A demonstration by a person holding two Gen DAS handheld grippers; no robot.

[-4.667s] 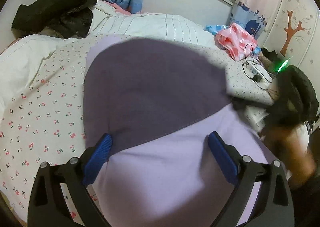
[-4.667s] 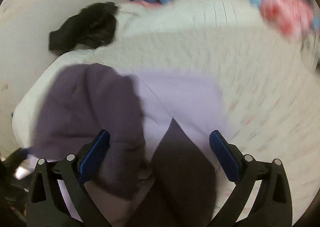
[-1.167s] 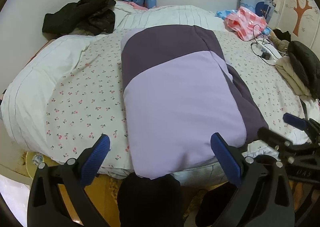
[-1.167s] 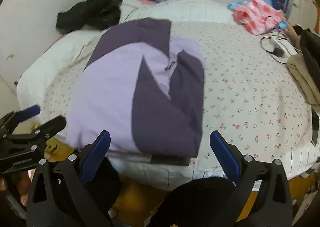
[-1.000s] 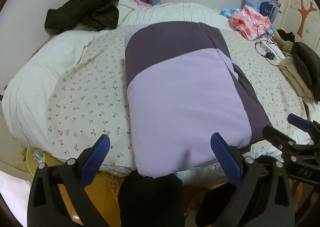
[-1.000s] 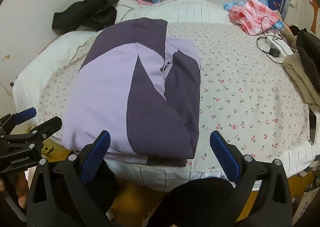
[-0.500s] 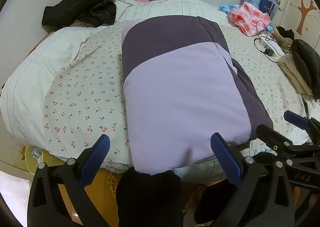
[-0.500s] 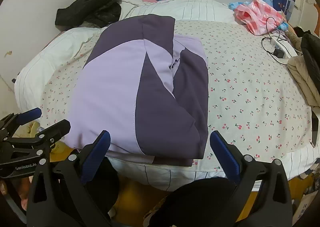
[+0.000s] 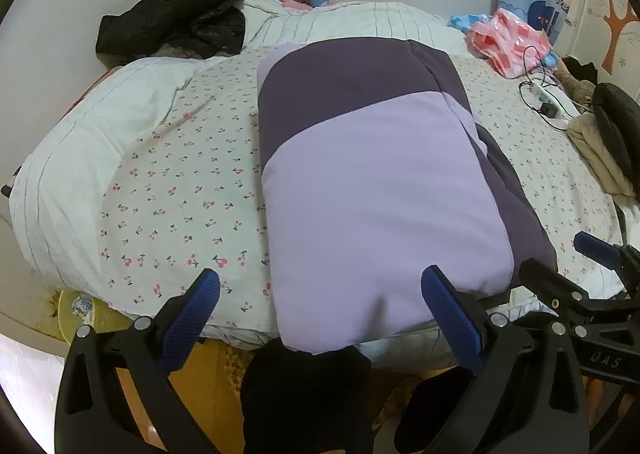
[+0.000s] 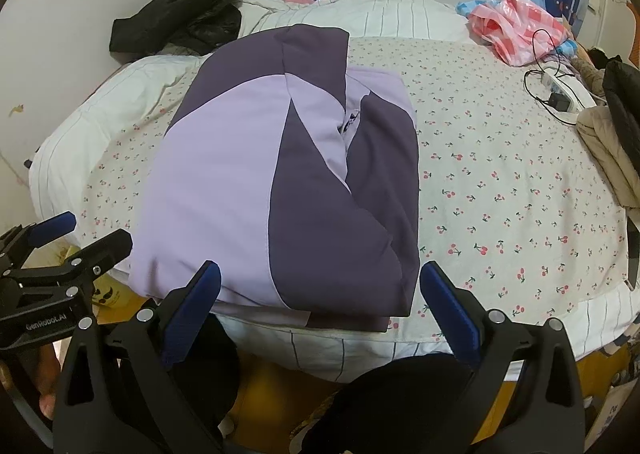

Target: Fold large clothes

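Note:
A folded lilac and dark purple jacket (image 9: 376, 189) lies on the cherry-print bed sheet (image 9: 180, 189), its near edge hanging slightly over the bed's front. It also shows in the right wrist view (image 10: 280, 181). My left gripper (image 9: 320, 314) is open and empty, held just short of the jacket's near edge. My right gripper (image 10: 320, 306) is open and empty, also just in front of the jacket. The right gripper shows at the right of the left wrist view (image 9: 572, 270), and the left gripper at the left of the right wrist view (image 10: 80, 238).
A black garment (image 9: 176, 21) lies at the bed's far left. A pink plastic bag (image 9: 508, 41) and a power strip with cables (image 9: 544, 97) lie far right. Beige and black clothes (image 9: 604, 141) are piled at the right edge. White striped bedding (image 9: 360, 21) lies behind.
Both grippers drew back from the jacket to the bed's front edge since several seconds ago. Over the last second the views shifted only slightly; the jacket lies still.

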